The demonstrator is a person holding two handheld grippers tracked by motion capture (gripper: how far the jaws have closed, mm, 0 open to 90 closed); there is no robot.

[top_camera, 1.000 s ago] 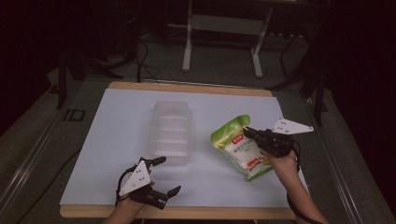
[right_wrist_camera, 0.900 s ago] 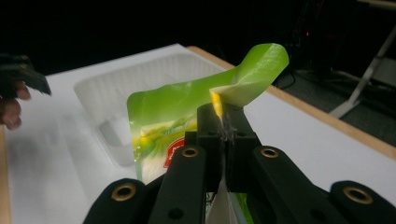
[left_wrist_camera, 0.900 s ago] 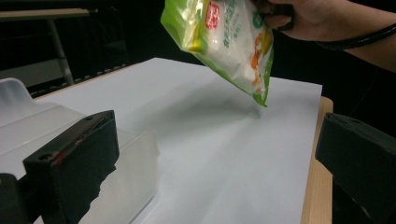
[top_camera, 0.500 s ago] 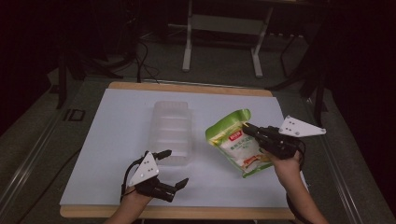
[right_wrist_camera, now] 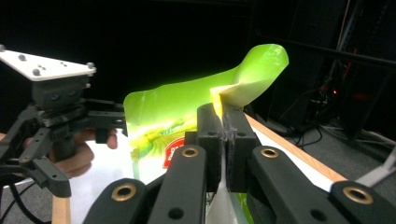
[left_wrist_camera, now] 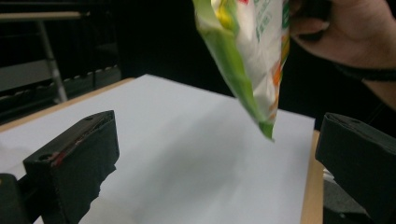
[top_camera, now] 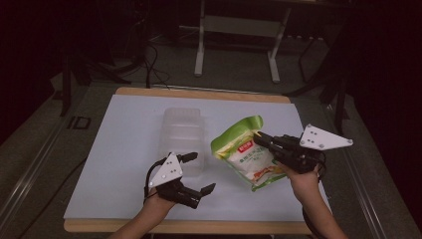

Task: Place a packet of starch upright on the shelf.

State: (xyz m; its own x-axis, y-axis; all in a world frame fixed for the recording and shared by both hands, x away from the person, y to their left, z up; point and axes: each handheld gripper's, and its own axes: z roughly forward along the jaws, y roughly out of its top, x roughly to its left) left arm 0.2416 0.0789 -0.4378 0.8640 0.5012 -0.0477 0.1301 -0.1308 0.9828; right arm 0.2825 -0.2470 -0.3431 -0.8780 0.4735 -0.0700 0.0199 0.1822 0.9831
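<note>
Nearest the person, the left gripper [top_camera: 201,172] hangs over the white table [top_camera: 124,144] with its jaws spread and nothing between them. Just beyond, the right gripper [top_camera: 259,138] pinches the green-and-white snack bag [top_camera: 246,157] at its top edge, holding it off the table; a red label shows, its writing unreadable. Farther back stands a clear plastic container [top_camera: 181,134].

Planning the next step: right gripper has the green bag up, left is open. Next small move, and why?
Probably bring the left gripper in to pinch the free side of the green bag. The right gripper is shut on one top corner, so the bag hangs tilted above the white table, bottom edge clear in the left gripper view. The left jaws stand wide open, holding nothing, beside the clear container.
</note>
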